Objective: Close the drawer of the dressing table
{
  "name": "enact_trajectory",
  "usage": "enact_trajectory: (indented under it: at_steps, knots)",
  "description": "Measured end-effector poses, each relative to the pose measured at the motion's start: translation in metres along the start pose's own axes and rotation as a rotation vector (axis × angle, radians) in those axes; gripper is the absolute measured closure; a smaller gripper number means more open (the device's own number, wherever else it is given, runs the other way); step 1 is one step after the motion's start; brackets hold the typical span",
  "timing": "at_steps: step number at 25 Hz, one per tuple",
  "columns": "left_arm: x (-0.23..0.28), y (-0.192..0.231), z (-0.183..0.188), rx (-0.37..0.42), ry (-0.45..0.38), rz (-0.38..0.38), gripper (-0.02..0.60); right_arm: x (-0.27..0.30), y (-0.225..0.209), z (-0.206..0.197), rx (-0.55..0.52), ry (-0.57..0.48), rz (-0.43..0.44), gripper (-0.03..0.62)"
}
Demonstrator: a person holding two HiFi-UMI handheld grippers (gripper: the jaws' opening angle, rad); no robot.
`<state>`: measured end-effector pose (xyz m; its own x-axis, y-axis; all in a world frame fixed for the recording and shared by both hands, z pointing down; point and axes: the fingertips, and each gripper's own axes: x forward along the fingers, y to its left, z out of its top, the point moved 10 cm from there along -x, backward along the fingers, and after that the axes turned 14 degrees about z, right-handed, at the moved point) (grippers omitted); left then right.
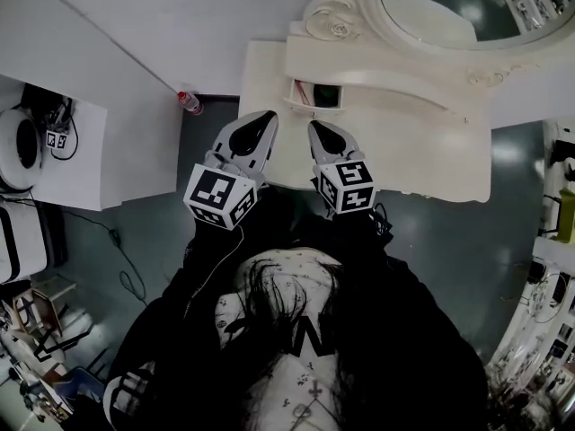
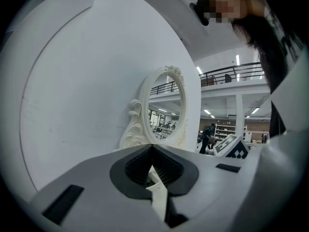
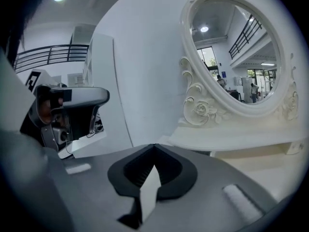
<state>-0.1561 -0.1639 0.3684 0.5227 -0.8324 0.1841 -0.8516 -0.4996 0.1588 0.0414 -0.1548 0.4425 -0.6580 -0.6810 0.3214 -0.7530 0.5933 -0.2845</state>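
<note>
The cream dressing table [image 1: 422, 151] with its oval mirror [image 1: 467, 7] stands ahead of me in the head view. A small drawer [image 1: 314, 94] in the raised shelf under the mirror is pulled out, its inside dark. My left gripper [image 1: 268, 115] is shut and hovers just left of and in front of the drawer, holding nothing. My right gripper [image 1: 316, 126] is shut too, directly in front of the drawer and a little short of it. In the left gripper view the shut gripper [image 2: 152, 146] points toward the mirror [image 2: 166, 108]. In the right gripper view the shut gripper [image 3: 154, 145] sits left of the mirror [image 3: 236, 57].
A bottle with a red cap [image 1: 189, 103] stands by the wall left of the dressing table. A white side table [image 1: 81, 164] with devices and cables is at far left. The right gripper view shows a grey device [image 3: 67, 110] on that table. Cluttered shelves [image 1: 548, 285] line the right edge.
</note>
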Motion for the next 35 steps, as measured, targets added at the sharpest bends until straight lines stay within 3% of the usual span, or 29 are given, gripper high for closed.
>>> enact_trajectory:
  at_steps: [7, 13, 26, 35]
  knots:
    - [0.006, 0.018, -0.002, 0.014, 0.029, -0.029, 0.581, 0.008, -0.012, -0.016, 0.078, -0.001, -0.094, 0.585]
    - [0.018, 0.013, -0.006, 0.005, 0.047, -0.034, 0.581, 0.007, -0.032, -0.035, 0.134, 0.051, -0.116, 0.585]
    - [0.035, -0.006, -0.002, 0.02, 0.094, 0.04, 0.581, 0.028, -0.079, -0.063, 0.212, 0.143, -0.07, 0.55]
    - [0.033, 0.001, -0.006, 0.015, 0.113, 0.085, 0.581, 0.056, -0.092, -0.083, 0.208, 0.256, -0.044, 0.534]
